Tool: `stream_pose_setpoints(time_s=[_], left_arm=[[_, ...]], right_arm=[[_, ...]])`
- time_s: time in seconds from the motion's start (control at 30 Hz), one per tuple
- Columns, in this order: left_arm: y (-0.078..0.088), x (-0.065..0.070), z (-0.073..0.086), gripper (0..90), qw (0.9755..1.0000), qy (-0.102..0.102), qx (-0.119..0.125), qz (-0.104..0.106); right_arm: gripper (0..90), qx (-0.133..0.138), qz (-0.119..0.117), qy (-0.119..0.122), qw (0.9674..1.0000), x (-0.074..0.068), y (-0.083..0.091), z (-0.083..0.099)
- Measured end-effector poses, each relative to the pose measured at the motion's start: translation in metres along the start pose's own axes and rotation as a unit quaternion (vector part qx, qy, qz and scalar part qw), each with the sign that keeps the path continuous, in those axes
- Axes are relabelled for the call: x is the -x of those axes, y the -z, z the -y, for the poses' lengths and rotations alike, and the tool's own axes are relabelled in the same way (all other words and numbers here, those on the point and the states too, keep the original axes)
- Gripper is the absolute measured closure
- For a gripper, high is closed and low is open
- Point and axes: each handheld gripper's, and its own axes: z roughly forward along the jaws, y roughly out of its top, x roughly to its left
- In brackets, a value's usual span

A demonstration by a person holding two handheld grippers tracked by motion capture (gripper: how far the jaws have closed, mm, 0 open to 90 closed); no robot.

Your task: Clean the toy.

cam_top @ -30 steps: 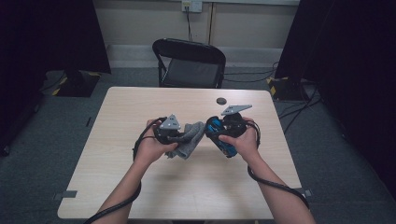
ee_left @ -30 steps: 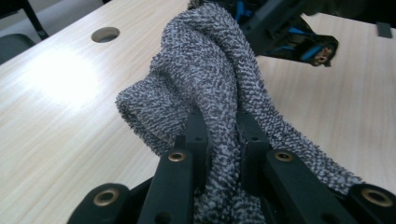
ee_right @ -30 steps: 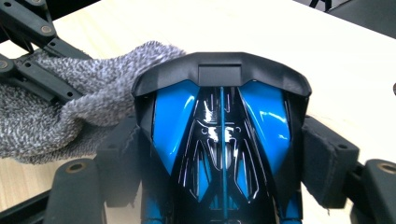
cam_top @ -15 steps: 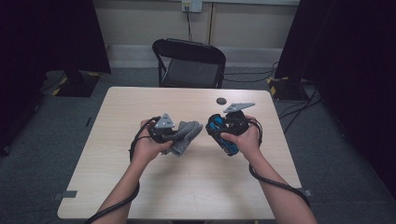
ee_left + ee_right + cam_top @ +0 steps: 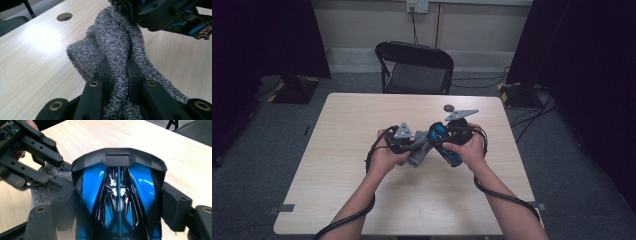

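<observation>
Clamping grey towel with left gripper above table, rubbing blue-black toy car. Gripping car's flanks with right gripper, jaws wide. Judging towel soft, light: pinching bunched fold. Judging car rigid, glossy, slippery: squeezing sides.

The grey terry cloth is showing a rough, looped pile. The blue-and-black toy car is reflecting light off glossy plastic. The tabletop is presenting smooth, pale wood-grain laminate.

place: lab/studio | cues: black curtains; folding chair; taped floor cables
</observation>
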Motion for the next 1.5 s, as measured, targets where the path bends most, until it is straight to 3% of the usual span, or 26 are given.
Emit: stream_pose_setpoints(time_s=[0.83,1.2,1.5], left_arm=[[-0.025,0.038,0.005,77.7,0.9978,-0.021,-0.016,0.062],[-0.029,0.046,0.01,77.7,0.9962,-0.023,-0.016,0.083],[-0.031,0.048,0.009,77.6,0.9943,-0.042,-0.03,0.094]], right_arm=[[25.8,0.005,0.031,-0.014,0.9994,0.001,-0.013,-0.015],[25.8,0.008,0.032,-0.026,0.9991,0.004,-0.012,-0.018],[25.8,0.014,0.038,-0.033,0.9986,0.008,-0.006,-0.022]])
